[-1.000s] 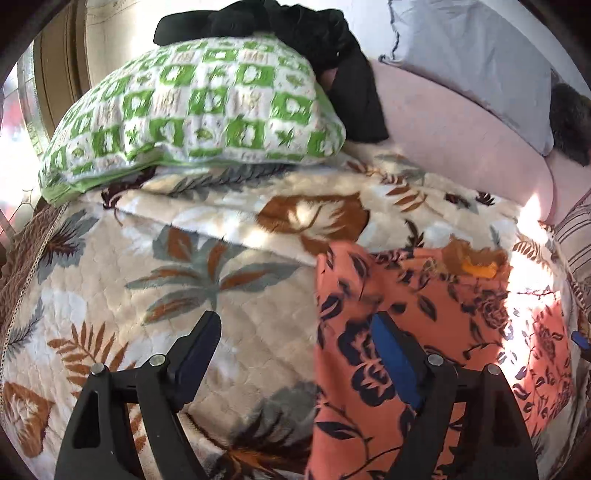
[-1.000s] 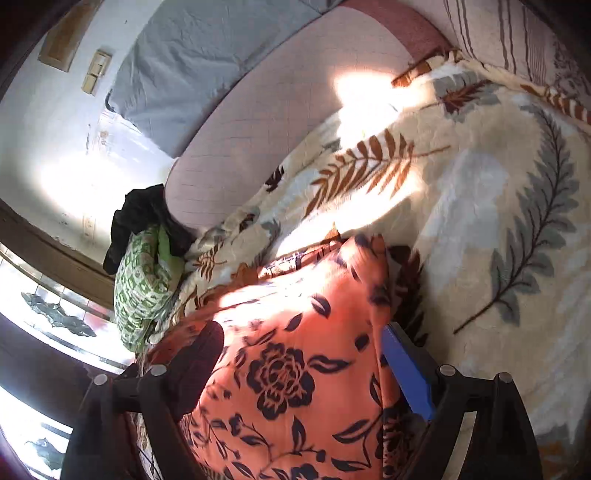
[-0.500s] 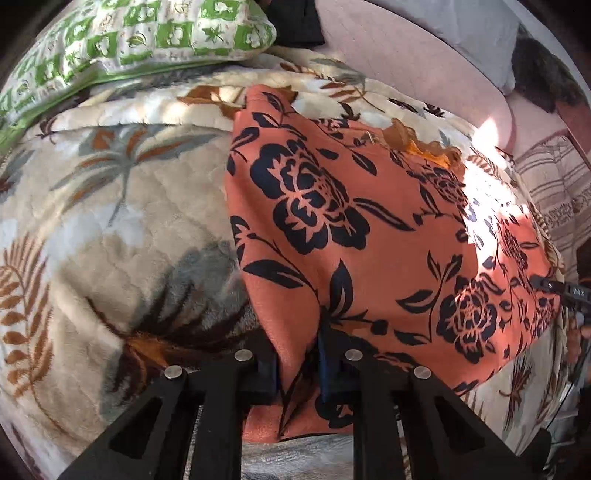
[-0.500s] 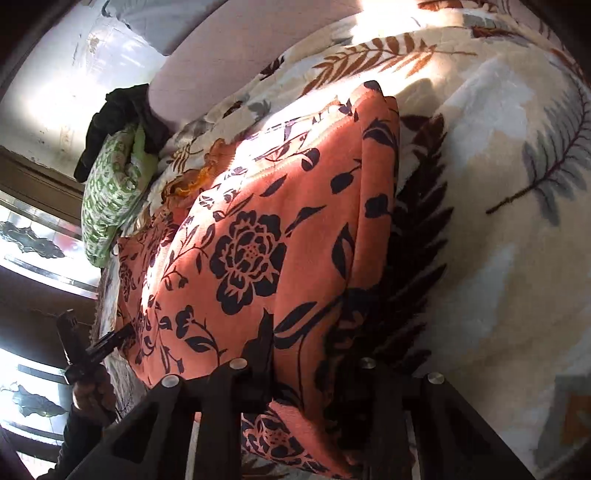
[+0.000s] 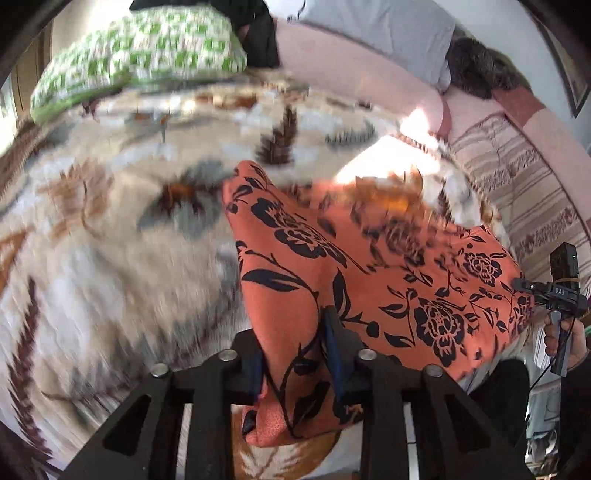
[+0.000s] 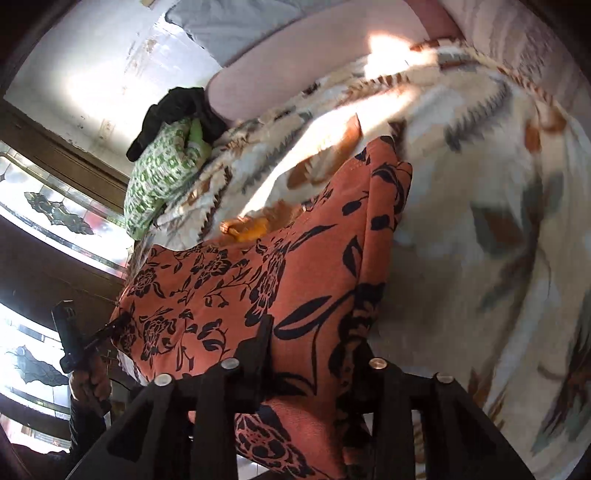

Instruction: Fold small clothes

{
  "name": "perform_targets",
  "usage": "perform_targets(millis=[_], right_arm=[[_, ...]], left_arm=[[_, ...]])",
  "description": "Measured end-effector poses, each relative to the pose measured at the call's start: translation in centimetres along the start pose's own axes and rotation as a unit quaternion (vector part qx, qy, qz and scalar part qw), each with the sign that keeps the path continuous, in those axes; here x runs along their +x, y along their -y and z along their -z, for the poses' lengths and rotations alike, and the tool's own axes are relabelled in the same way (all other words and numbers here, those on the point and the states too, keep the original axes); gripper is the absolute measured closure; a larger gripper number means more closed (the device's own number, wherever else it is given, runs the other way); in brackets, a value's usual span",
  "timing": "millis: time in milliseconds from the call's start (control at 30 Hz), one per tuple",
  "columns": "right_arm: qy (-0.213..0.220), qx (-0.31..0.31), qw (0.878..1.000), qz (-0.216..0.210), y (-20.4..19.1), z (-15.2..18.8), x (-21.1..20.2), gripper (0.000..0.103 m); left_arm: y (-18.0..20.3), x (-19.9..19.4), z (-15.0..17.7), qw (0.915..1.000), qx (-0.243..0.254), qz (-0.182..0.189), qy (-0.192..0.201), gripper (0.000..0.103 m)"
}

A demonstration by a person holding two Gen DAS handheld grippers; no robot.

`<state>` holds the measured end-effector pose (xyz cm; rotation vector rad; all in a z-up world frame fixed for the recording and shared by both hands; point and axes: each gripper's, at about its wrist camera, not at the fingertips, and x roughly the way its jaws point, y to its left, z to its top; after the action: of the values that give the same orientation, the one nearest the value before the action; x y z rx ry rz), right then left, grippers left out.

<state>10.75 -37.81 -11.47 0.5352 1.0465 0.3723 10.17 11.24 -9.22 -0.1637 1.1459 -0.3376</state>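
Observation:
An orange garment with black flowers (image 5: 369,280) hangs lifted above the leaf-print blanket (image 5: 92,258). My left gripper (image 5: 295,343) is shut on one near corner of it. My right gripper (image 6: 310,354) is shut on the other near corner of the garment (image 6: 258,280). The cloth is stretched between the two grippers, and its far edge still trails on the blanket. Each view shows the other gripper at the garment's far side: the right gripper in the left wrist view (image 5: 561,295), the left gripper in the right wrist view (image 6: 81,343).
A green and white pillow (image 5: 140,55) with black clothes (image 5: 258,40) behind it lies at the bed's head. A pink bolster (image 5: 351,77), a grey pillow (image 5: 380,29) and a striped cushion (image 5: 524,192) line the far side. A window (image 6: 44,206) is on the left.
Both grippers closed on the garment's near corners about half a second ago and have since lifted it off the blanket and pulled it back toward me; the view is blurred by motion.

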Motion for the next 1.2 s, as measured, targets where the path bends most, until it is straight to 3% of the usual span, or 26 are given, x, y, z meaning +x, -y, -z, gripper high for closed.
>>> perform_targets(millis=[33, 67, 100, 167, 267, 333, 500, 600, 700, 733, 767, 800, 833, 867, 1000, 1067, 1133, 1200], right_arm=[[-0.023, 0.015, 1.000, 0.011, 1.8, 2.1, 1.4, 0.024], [-0.033, 0.036, 0.998, 0.038, 3.6, 3.9, 2.4, 0.017], [-0.031, 0.052, 0.997, 0.054, 5.1, 5.1, 2.8, 0.019], [0.026, 0.066, 0.997, 0.022, 5.6, 5.7, 0.8, 0.019], [0.089, 0.058, 0.994, 0.021, 5.0, 4.3, -2.4, 0.019], [0.101, 0.042, 0.994, 0.022, 4.3, 2.8, -3.3, 0.019], [0.101, -0.017, 0.992, 0.070, 2.6, -1.3, -1.6, 0.019], [0.094, -0.029, 0.990, 0.106, 3.1, -3.6, 0.4, 0.019], [0.086, -0.049, 0.985, 0.138, 3.6, -5.1, 2.1, 0.020], [0.076, -0.051, 0.985, 0.148, 3.8, -5.5, 2.9, 0.024], [0.062, -0.054, 0.984, 0.156, 3.9, -5.9, 4.0, 0.041], [0.046, -0.056, 0.984, 0.163, 4.1, -6.1, 4.9, 0.078], [0.037, -0.058, 0.982, 0.173, 4.1, -6.3, 5.3, 0.084], [0.042, -0.067, 0.981, 0.178, 3.8, -6.5, 5.4, 0.091], [0.100, -0.107, 0.967, 0.207, 1.2, -7.1, 2.8, 0.096], [0.119, -0.110, 0.960, 0.228, 1.0, -7.8, 2.1, 0.096], [0.101, -0.091, 0.963, 0.233, 2.5, -8.3, 3.8, 0.096], [0.057, -0.070, 0.970, 0.224, 4.6, -8.2, 6.5, 0.094]], left_arm=[[-0.8, 2.3, 1.3, 0.9992, -0.007, -0.023, -0.033, 0.061], [-1.3, 3.1, 2.1, 0.9989, -0.005, -0.033, -0.031, 0.060], [-1.3, 2.4, 2.2, 0.9997, 0.000, -0.026, -0.002, 0.059], [-1.2, 0.7, 1.0, 0.9986, -0.007, -0.045, 0.025, 0.058], [-0.9, -1.6, -1.7, 0.9964, 0.007, -0.037, 0.076, 0.046], [-0.9, -1.7, -3.7, 0.9946, 0.012, -0.045, 0.093, 0.045], [-0.6, 1.5, -7.5, 0.9947, 0.043, -0.056, 0.075, 0.048], [-0.4, 3.1, -7.9, 0.9937, 0.060, -0.072, 0.062, 0.055], [-0.5, 4.0, -8.1, 0.9934, 0.059, -0.077, 0.061, 0.056], [-0.5, 4.5, -8.2, 0.9935, 0.059, -0.079, 0.057, 0.056], [-0.6, 4.9, -8.3, 0.9930, 0.061, -0.085, 0.054, 0.060], [-0.6, 5.3, -8.4, 0.9923, 0.065, -0.094, 0.049, 0.088], [-0.6, 5.5, -8.5, 0.9914, 0.068, -0.103, 0.043, 0.100], [-0.5, 5.3, -8.7, 0.9909, 0.068, -0.104, 0.052, 0.100], [0.1, 3.3, -9.5, 0.9856, 0.068, -0.114, 0.104, 0.100], [-0.6, 4.9, -9.9, 0.9881, 0.054, -0.117, 0.083, 0.100], [-1.4, 8.0, -9.9, 0.9875, 0.049, -0.143, 0.046, 0.094], [-1.4, 7.5, -9.8, 0.9867, 0.043, -0.141, 0.067, 0.093]])
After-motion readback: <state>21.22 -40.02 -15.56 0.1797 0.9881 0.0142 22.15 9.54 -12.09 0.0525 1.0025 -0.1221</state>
